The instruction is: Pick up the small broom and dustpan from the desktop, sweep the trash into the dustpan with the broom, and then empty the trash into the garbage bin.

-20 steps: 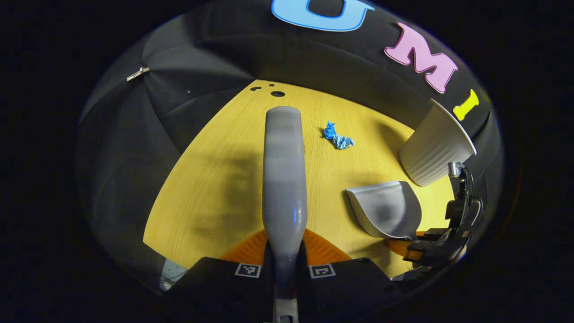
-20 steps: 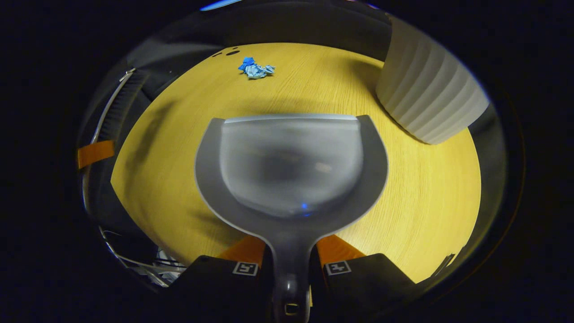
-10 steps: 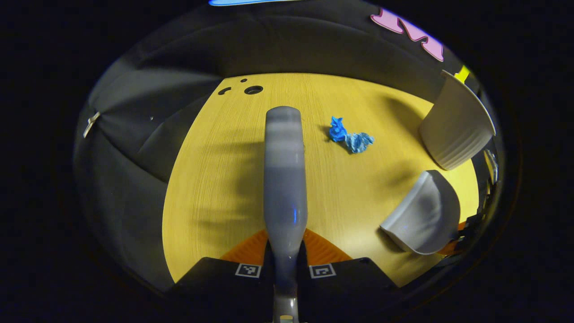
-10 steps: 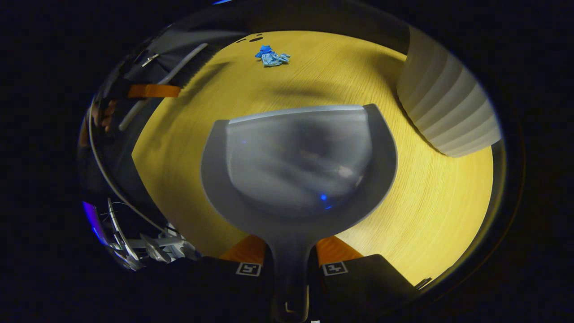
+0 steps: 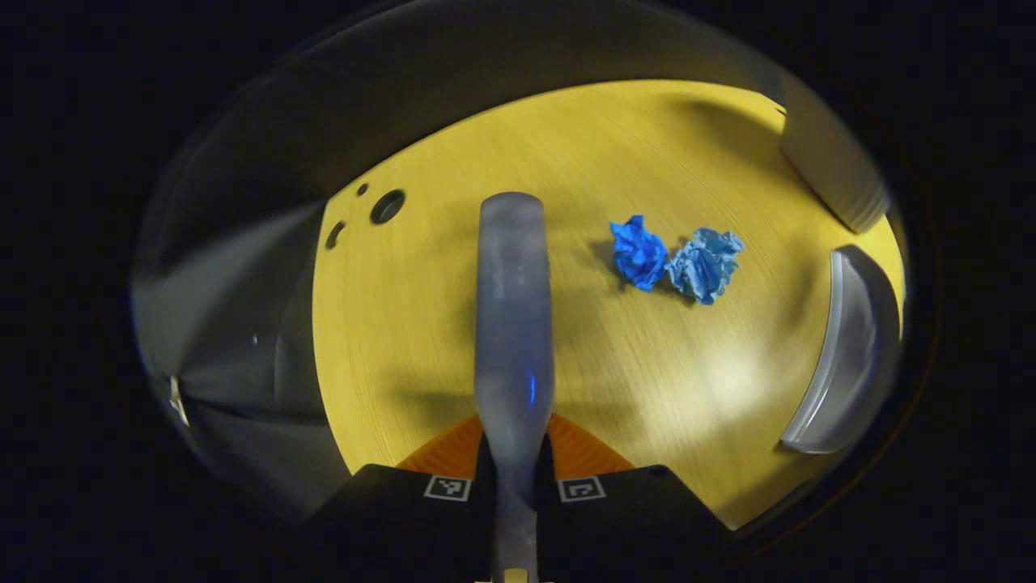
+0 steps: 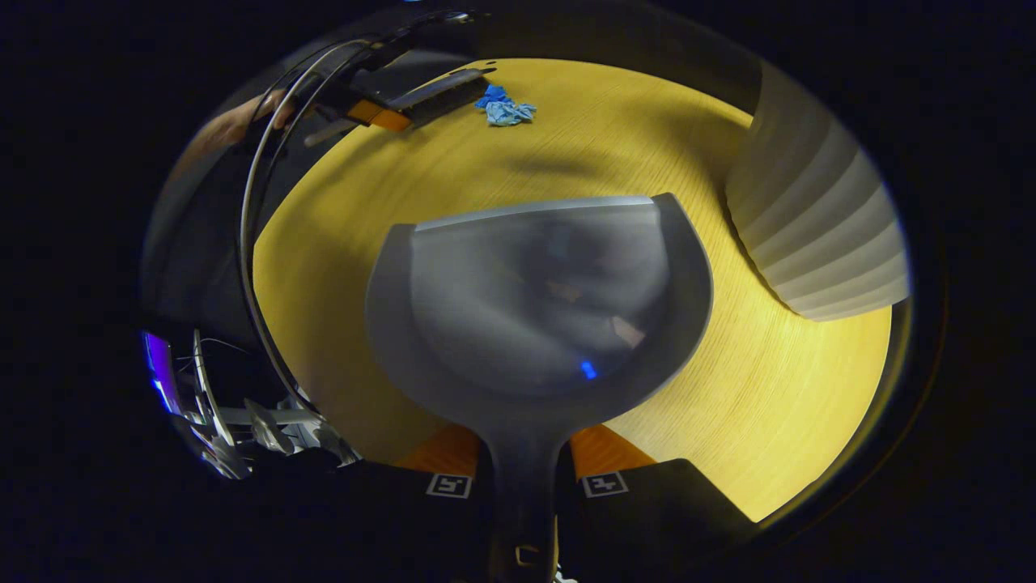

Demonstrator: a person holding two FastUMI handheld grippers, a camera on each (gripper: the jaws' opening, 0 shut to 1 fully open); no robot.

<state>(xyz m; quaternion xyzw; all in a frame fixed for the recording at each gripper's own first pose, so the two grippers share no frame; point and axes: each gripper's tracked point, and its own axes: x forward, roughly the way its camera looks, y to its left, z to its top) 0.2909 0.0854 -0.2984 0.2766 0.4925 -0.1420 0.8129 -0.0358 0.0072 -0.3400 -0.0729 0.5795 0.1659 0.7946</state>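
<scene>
My left gripper (image 5: 514,449) is shut on the handle of the small grey broom (image 5: 514,324), which points forward over the yellow table. Two crumpled blue paper wads (image 5: 672,259) lie just right of the broom's far end. My right gripper (image 6: 524,455) is shut on the handle of the grey dustpan (image 6: 538,300), held low over the table with its mouth facing the wads (image 6: 503,108). In the right gripper view the broom's head (image 6: 441,91) sits close beside the wads at their left. The dustpan (image 5: 850,348) also shows at the right edge of the left gripper view.
A white ribbed garbage bin (image 6: 817,235) stands at the right, near the dustpan; its side (image 5: 825,174) shows in the left gripper view too. Cable holes (image 5: 387,206) mark the table's far left corner. A hand (image 6: 235,129) and cables are at the table's left edge.
My left gripper has carried the broom forward and tilted down toward the wads, which now look larger and closer. The dustpan has slid to the right edge of the left gripper view.
</scene>
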